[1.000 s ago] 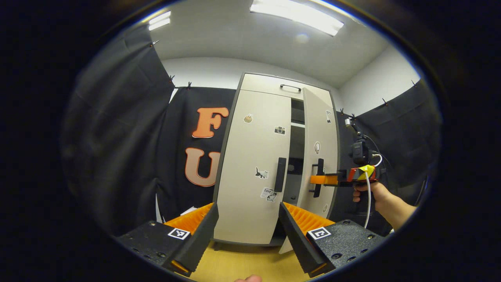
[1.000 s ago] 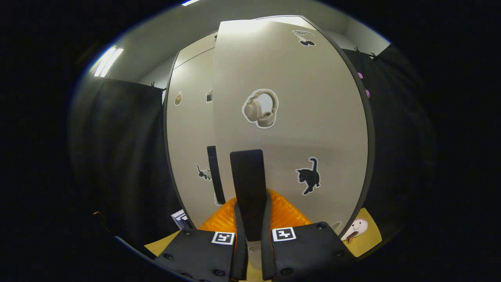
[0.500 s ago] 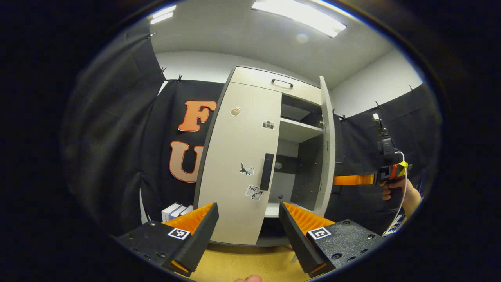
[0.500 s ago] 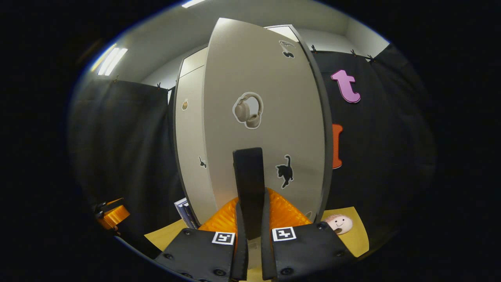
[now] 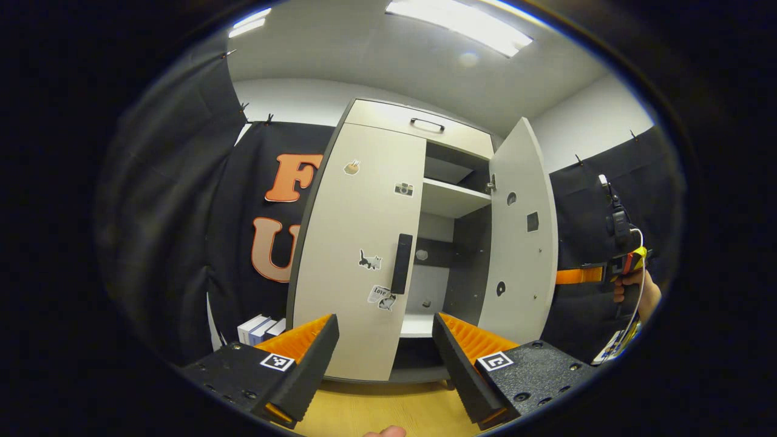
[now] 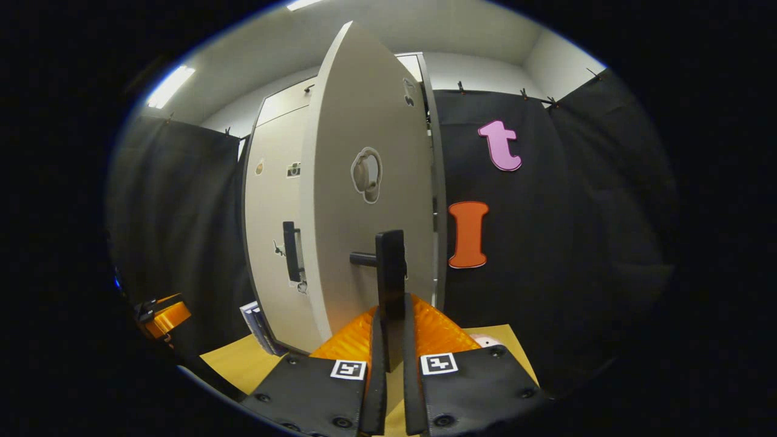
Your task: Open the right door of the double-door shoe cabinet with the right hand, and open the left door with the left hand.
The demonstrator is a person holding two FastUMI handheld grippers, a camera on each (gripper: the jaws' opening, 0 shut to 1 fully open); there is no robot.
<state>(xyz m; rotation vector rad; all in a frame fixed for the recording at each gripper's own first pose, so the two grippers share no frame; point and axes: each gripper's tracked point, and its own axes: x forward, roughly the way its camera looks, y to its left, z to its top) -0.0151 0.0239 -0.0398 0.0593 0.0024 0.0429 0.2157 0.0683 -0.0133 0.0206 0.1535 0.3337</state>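
Right gripper [image 6: 389, 340]: my fingers pinch the right door's handle [image 6: 390, 273], a flat dark bar.
Left gripper [image 5: 383, 358]: my fingers are spread wide, apart from the cabinet, touching nothing.
Hidden: the handle's lower end sits between my right fingers; the cabinet's depths are too dim to read.
Right door [image 5: 521, 233]: swung wide open, smooth pale panel.
Left door [image 5: 358, 243]: closed, stickered, its dark handle [image 5: 400, 264] untouched.
Shoe cabinet [image 5: 452, 200]: white shelf visible inside.
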